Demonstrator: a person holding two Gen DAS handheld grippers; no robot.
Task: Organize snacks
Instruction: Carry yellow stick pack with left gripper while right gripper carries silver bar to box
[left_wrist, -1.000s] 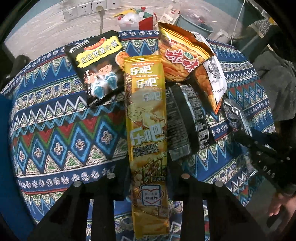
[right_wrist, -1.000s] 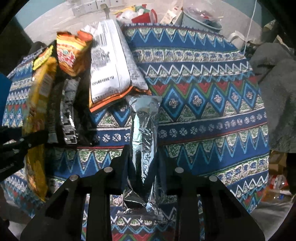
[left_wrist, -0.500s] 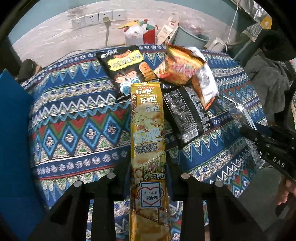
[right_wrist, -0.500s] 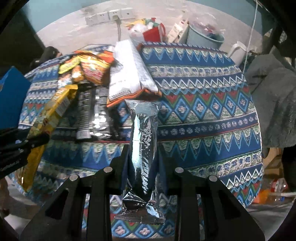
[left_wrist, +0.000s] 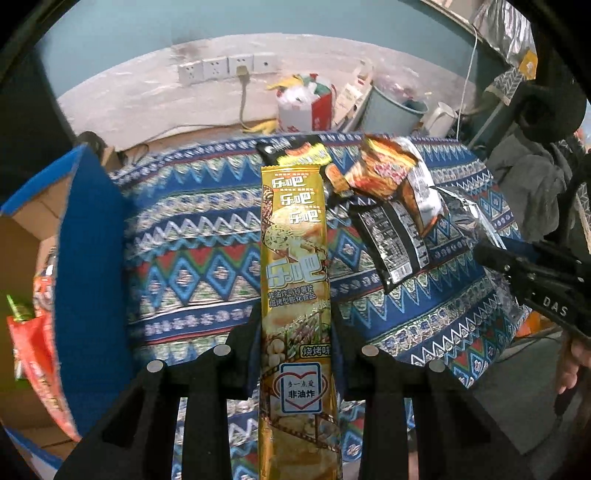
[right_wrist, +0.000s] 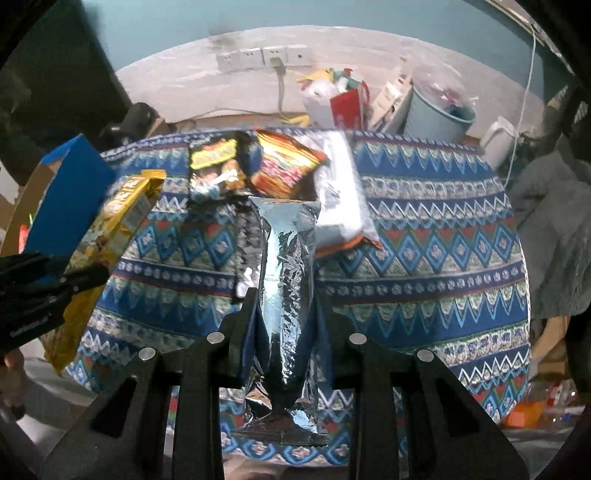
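Left gripper (left_wrist: 295, 354) clamps the long gold packet (left_wrist: 293, 258) lengthwise; blue box (left_wrist: 88, 258) sits to its left, nearer than to the right gripper (right_wrist: 284, 332), itself clamped on the foil bag (right_wrist: 286, 280).

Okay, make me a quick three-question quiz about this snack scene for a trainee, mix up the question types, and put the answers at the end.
1. True or false: the left gripper is shut on a long yellow chip packet.
2. What does the right gripper hold? A) a silver foil bag B) an orange bag C) nothing
3. Fill in: the blue-walled cardboard box stands beside the patterned table on the ______ side of the left wrist view.

Key: 1 true. 2 A. 3 left.
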